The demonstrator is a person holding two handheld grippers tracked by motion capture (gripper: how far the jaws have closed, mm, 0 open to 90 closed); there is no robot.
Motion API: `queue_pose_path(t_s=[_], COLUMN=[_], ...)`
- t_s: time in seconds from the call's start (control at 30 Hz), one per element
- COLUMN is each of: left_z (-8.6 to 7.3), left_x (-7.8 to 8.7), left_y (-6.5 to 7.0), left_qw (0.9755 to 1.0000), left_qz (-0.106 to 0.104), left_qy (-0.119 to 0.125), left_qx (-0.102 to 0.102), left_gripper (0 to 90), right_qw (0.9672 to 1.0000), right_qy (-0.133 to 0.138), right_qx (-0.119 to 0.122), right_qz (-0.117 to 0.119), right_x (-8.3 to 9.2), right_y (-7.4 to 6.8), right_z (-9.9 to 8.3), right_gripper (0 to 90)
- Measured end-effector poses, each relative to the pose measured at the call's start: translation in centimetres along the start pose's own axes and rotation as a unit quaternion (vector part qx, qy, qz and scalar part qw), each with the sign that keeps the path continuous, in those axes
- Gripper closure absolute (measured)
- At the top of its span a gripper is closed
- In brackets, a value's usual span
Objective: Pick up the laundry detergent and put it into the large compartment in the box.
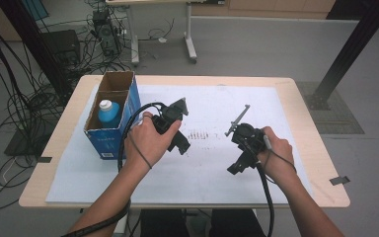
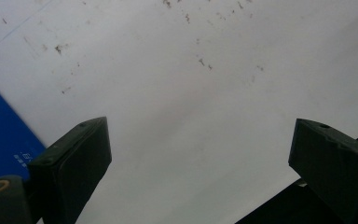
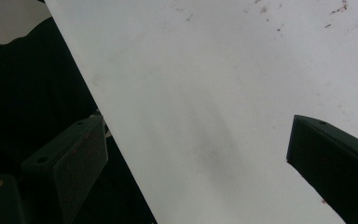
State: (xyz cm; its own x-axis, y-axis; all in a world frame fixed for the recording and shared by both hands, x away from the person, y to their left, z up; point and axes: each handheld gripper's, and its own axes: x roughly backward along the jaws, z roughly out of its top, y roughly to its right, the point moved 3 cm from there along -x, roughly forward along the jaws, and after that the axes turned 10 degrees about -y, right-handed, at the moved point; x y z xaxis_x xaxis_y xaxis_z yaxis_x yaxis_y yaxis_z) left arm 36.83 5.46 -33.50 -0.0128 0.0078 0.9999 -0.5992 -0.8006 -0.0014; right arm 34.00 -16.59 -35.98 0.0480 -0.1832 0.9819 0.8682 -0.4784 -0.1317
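Observation:
A blue cardboard box [image 1: 112, 133] stands open-topped at the table's left; a blue bottle with a white cap [image 1: 109, 111] sits inside it. My left gripper [image 1: 181, 146] is held just right of the box, over the white sheet [image 1: 212, 173], jaws open and empty. In the left gripper view both black fingers [image 2: 72, 161] stand wide apart above the sheet, with the box's blue wall [image 2: 2, 135] at the left edge. My right gripper [image 1: 237, 168] hovers at the centre right, pointing down toward the near edge, also open and empty. Its fingers [image 3: 70, 161] frame bare white sheet.
Faint reddish-brown specks [image 1: 200, 134] mark the sheet between the two grippers. The wooden table's rim [image 1: 49, 148] borders the sheet. Cables and equipment [image 1: 103, 29] lie on the floor behind; a black post [image 1: 348, 49] rises at the far right.

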Motion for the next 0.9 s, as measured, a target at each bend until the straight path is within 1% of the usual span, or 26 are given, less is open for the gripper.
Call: queue_pose_path(t_s=[0.13, 0.33, 0.57, 0.7, 0.83, 0.9], left_z=[-0.1, -0.4, -0.5, -0.5, -0.7, -0.7], left_x=[-0.4, -1.0, -1.0, -1.1, -1.1, -1.1], left_y=[0.1, 0.1, 0.0, -0.1, -0.2, -0.2], left_qw=[1.0000, 0.9999, 0.9999, 0.9999, 0.9999, 0.9999], left_qz=[0.005, 0.002, 0.005, 0.002, 0.004, 0.002], left_qy=[-0.004, -0.011, -0.009, -0.011, -0.013, -0.012], left_qx=[-0.001, -0.001, 0.001, 0.003, 0.003, 0.007], left_gripper=[6.0, 6.0, 5.9, 5.9, 5.9, 5.9], right_qw=[1.0000, 1.0000, 1.0000, 1.0000, 1.0000, 1.0000], right_qy=[0.001, 0.001, 0.001, 0.003, 0.002, 0.001], right_qx=[0.000, 0.001, 0.001, 0.001, 0.002, 0.001], right_qz=[-0.001, -0.001, -0.001, 0.000, 0.000, 0.000], right_x=[0.0, 0.0, 0.0, 0.0, -0.1, -0.1], right_y=[0.0, 0.0, 0.0, 0.0, 0.0, 0.0], right_z=[0.0, 0.0, 0.1, 0.1, 0.0, 0.0], right_gripper=[4.8, 4.8, 4.8, 4.8, 4.8, 4.8])
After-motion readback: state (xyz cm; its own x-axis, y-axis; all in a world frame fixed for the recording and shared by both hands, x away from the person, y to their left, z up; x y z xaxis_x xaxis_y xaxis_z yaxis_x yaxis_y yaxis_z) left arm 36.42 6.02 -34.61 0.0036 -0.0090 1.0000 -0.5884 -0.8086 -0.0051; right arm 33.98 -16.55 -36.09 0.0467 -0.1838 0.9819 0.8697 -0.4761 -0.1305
